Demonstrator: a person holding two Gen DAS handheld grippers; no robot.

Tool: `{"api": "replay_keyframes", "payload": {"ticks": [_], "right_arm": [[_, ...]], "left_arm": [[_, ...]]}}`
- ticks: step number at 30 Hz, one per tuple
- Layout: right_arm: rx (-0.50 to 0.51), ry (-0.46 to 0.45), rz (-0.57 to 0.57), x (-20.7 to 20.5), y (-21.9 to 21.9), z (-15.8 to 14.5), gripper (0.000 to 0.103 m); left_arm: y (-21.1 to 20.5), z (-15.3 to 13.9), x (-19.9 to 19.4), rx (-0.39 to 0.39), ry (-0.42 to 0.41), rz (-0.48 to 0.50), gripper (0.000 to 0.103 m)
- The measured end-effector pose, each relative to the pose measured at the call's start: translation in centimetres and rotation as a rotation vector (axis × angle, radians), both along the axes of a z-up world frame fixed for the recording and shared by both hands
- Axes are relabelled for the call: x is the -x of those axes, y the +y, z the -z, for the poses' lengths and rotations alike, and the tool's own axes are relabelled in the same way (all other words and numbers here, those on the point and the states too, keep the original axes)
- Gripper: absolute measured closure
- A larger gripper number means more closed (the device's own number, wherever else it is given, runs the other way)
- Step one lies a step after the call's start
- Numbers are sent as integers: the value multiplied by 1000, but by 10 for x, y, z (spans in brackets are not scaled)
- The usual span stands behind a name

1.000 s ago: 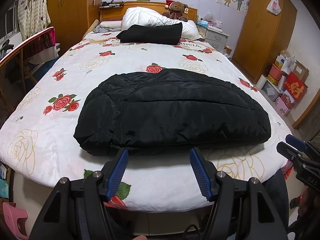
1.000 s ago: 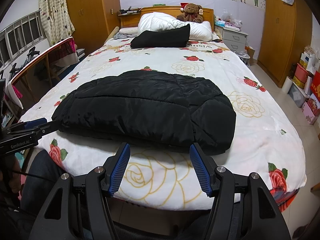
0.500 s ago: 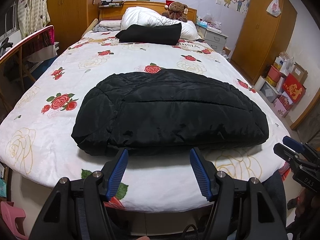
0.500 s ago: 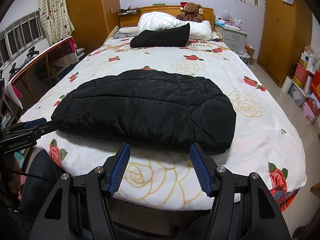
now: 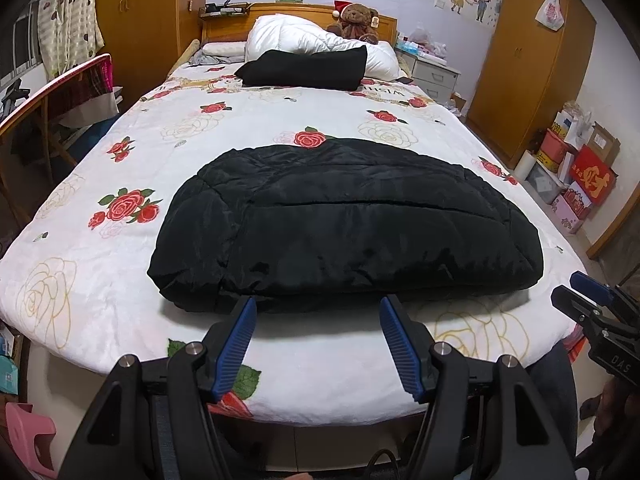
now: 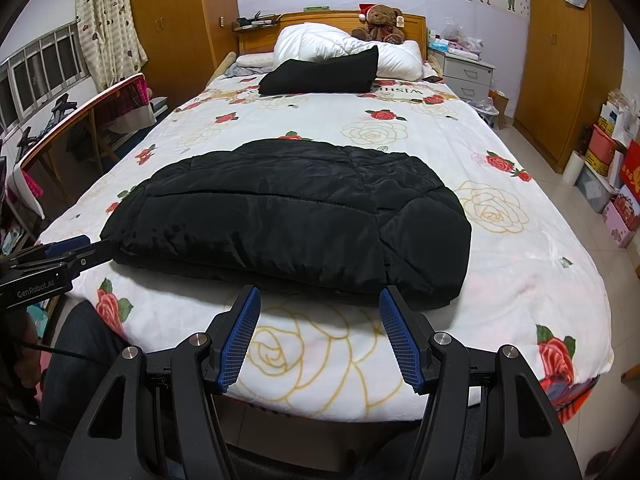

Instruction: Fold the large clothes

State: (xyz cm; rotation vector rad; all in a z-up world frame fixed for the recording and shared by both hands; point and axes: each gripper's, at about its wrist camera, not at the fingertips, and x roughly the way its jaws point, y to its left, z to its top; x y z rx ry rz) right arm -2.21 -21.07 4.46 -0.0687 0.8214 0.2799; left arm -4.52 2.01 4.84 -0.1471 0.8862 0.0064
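Nothing moved, folded black jacket (image 5: pixel 344 224), flowered bedspread (image 5: pixel 100 272)

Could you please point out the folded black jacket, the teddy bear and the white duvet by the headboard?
folded black jacket (image 5: pixel 344 224), left wrist view, middle of its top panel.
teddy bear (image 6: pixel 382 20), right wrist view, its body.
white duvet (image 6: pixel 320 44), right wrist view, its upper bulge.

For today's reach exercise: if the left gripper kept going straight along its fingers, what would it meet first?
Probably the near edge of the folded black jacket; the open left gripper points at it, though depth is uncertain.
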Motion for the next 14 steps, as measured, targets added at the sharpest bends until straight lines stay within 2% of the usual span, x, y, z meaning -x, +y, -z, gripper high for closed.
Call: {"api": "replay_keyframes", "payload": {"ticks": [14], "right_arm": [[-4, 5, 12, -1, -5, 3, 41]], "left_arm": [[0, 3, 1, -6, 4, -17, 37]]}}
